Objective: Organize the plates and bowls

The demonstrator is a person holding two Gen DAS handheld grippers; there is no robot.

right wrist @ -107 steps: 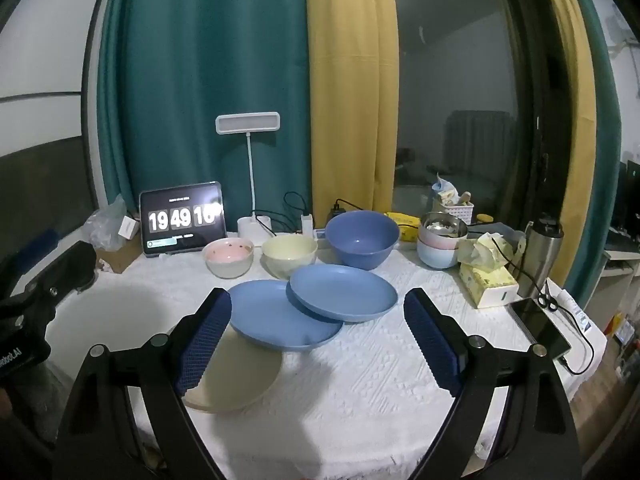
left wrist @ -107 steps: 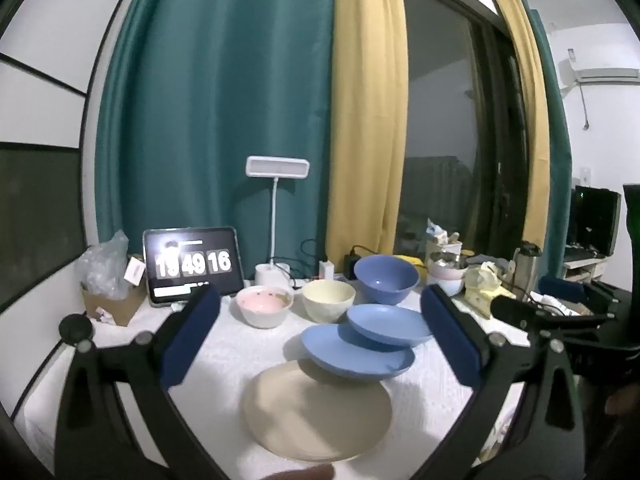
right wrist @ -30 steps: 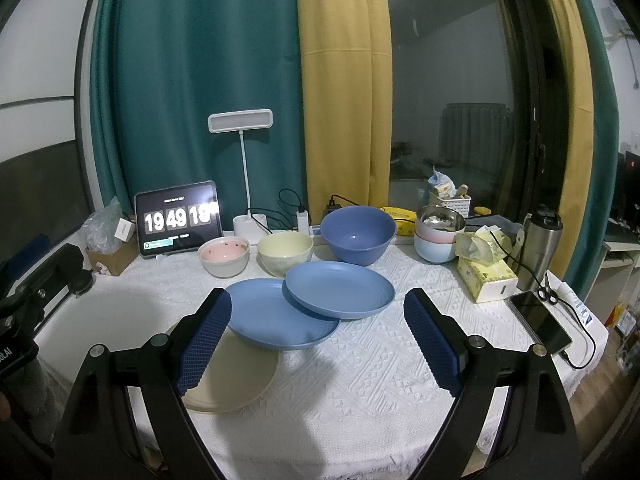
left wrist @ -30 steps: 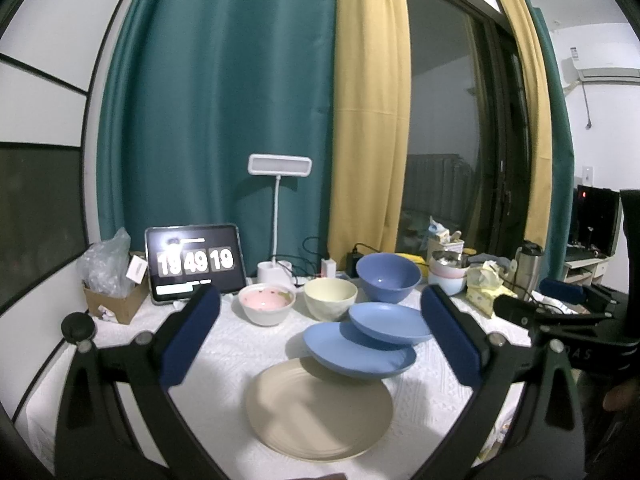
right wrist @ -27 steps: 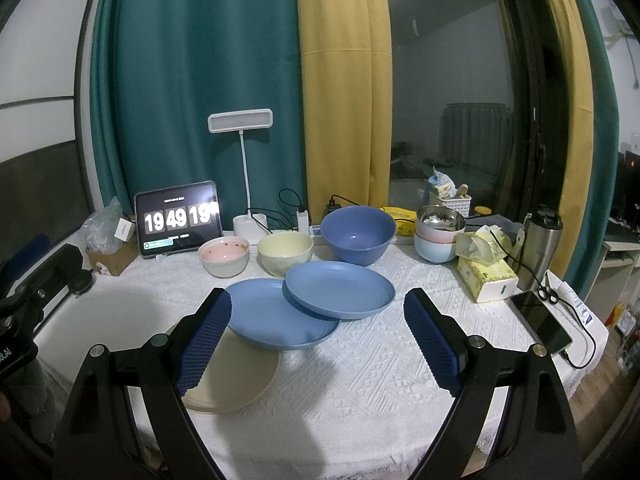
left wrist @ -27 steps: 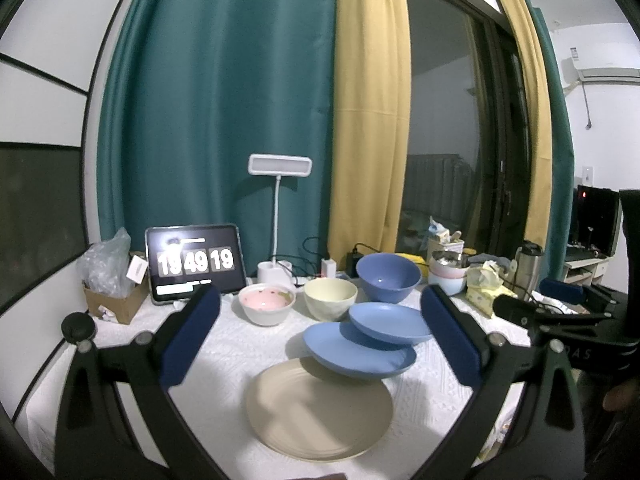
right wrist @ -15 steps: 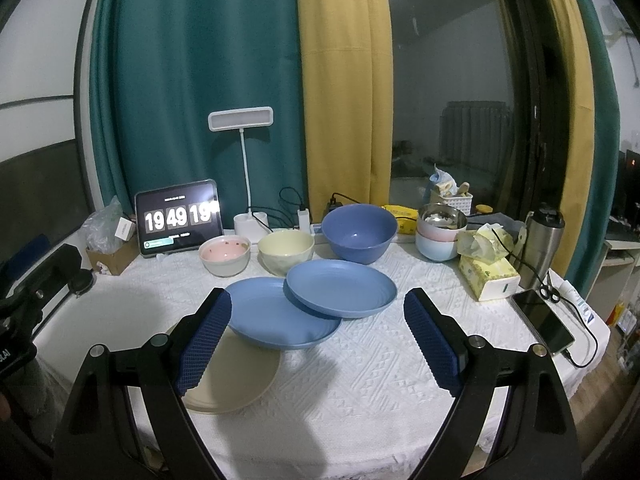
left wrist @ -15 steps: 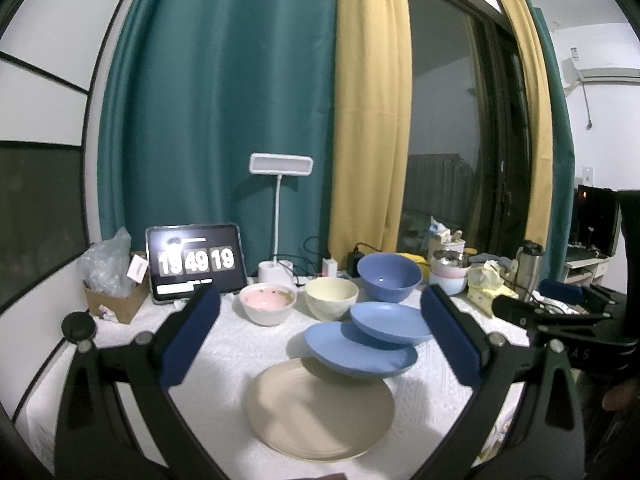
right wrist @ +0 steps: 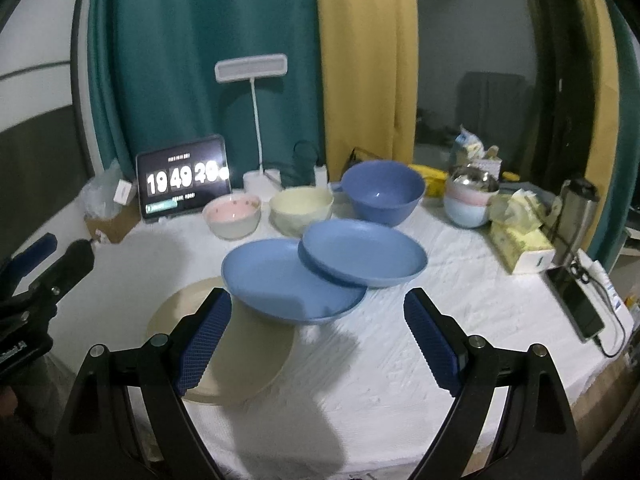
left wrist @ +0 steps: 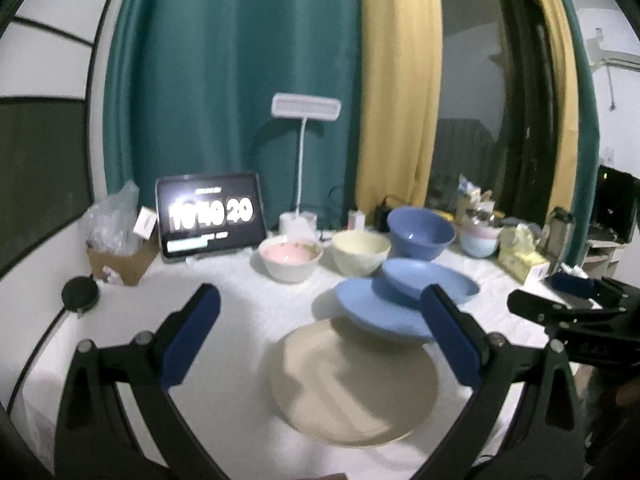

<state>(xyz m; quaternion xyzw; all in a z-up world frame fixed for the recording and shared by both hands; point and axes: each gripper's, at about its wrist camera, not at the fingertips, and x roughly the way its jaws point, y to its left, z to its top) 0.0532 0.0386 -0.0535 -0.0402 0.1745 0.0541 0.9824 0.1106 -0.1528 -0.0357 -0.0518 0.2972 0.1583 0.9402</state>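
Above the white-clothed counter (right wrist: 440, 292), the right tongs (right wrist: 318, 340) gape empty before two overlapping round blue plates (right wrist: 292, 276) resting on a beige plate (right wrist: 240, 356).

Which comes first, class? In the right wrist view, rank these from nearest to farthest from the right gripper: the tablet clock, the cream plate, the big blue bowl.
1. Cream plate, nearest, by the right gripper's left finger.
2. Big blue bowl, further back, centre-right.
3. Tablet clock, farthest, back left by the curtain.
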